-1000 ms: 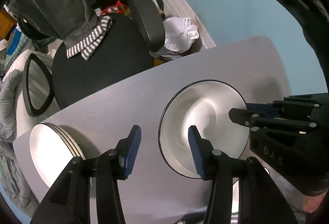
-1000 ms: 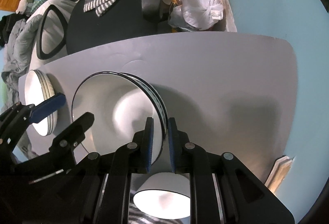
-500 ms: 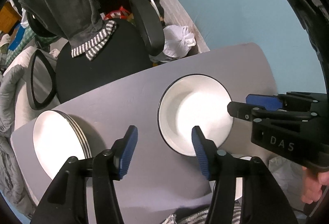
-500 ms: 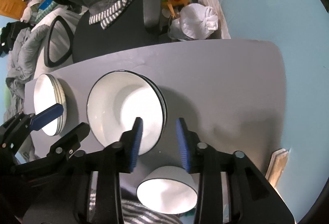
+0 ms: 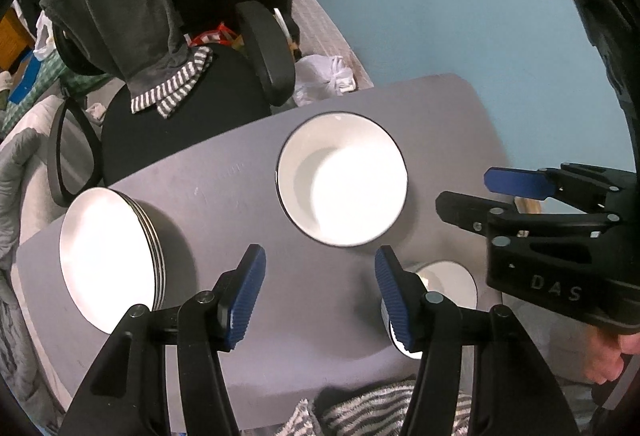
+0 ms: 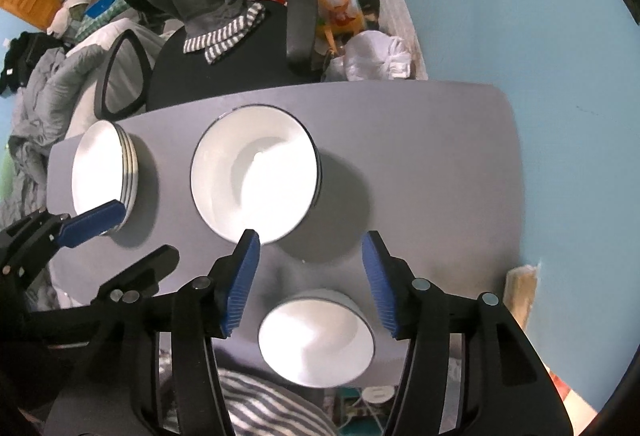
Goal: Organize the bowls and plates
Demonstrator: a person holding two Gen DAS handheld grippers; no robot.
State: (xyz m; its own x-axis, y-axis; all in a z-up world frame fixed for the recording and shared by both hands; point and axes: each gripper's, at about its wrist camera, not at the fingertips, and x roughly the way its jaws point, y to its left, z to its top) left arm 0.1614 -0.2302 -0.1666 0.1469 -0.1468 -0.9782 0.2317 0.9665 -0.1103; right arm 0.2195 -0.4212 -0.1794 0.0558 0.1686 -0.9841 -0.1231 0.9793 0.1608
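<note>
On the grey table [image 5: 224,204] a stack of flat white plates [image 5: 108,260] lies at the left. A stack of deep black-rimmed plates [image 5: 342,182] sits in the middle, and a small white bowl [image 5: 444,288] stands near the front edge. My left gripper [image 5: 320,296] hovers open above bare table between the two stacks. My right gripper [image 6: 310,236] points straight down with its jaws opening and nothing gripped. Its view shows the deep plates [image 6: 254,172] just beyond its left fingertip, the small bowl [image 6: 316,340] below, and the flat plates [image 6: 100,166] far left.
A black office chair [image 5: 180,108] draped with a grey garment stands behind the table. A white bag [image 6: 376,56] lies on the floor by the blue wall. Striped cloth [image 6: 256,404] is at the near edge, bedding [image 6: 44,96] at the left. A hand [image 5: 604,360] holds the right gripper.
The right gripper let go of the rim of the tilted top deep plate, which now lies flat on its stack, and its jaws spread. Both grippers rose away from the table.
</note>
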